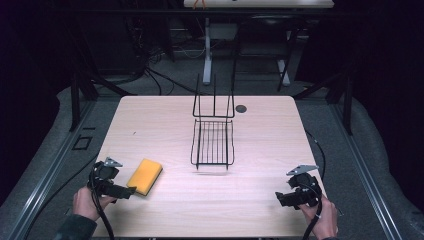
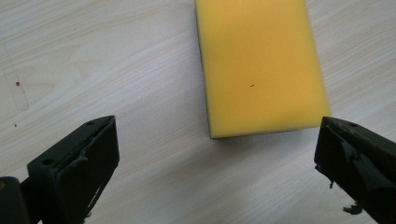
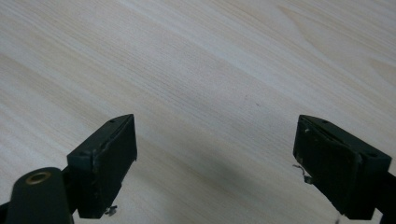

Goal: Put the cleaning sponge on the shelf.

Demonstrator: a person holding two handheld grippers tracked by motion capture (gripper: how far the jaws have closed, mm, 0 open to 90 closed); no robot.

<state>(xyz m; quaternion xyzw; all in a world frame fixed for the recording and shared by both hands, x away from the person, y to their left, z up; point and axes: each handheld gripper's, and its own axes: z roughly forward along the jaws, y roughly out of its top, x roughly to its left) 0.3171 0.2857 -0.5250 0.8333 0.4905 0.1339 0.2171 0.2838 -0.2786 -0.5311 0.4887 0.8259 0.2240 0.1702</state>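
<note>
A yellow sponge [image 1: 144, 176] with a dark underside lies flat on the wooden table [image 1: 165, 117] at the front left. My left gripper [image 1: 124, 192] sits just before its near end, open. In the left gripper view the sponge [image 2: 261, 65] lies ahead, nearer the right-hand jaw, with nothing held between the jaws. A black wire rack [image 1: 213, 135] stands in the middle of the table, its tall back frame at the far side. My right gripper [image 1: 283, 198] hovers at the front right, open, over bare wood [image 3: 210, 84].
A small dark round mark [image 1: 241, 108] sits on the table behind the rack on the right. Cables [image 1: 320, 150] trail off both table sides. Dark floor and desk legs [image 1: 207, 50] lie beyond the far edge.
</note>
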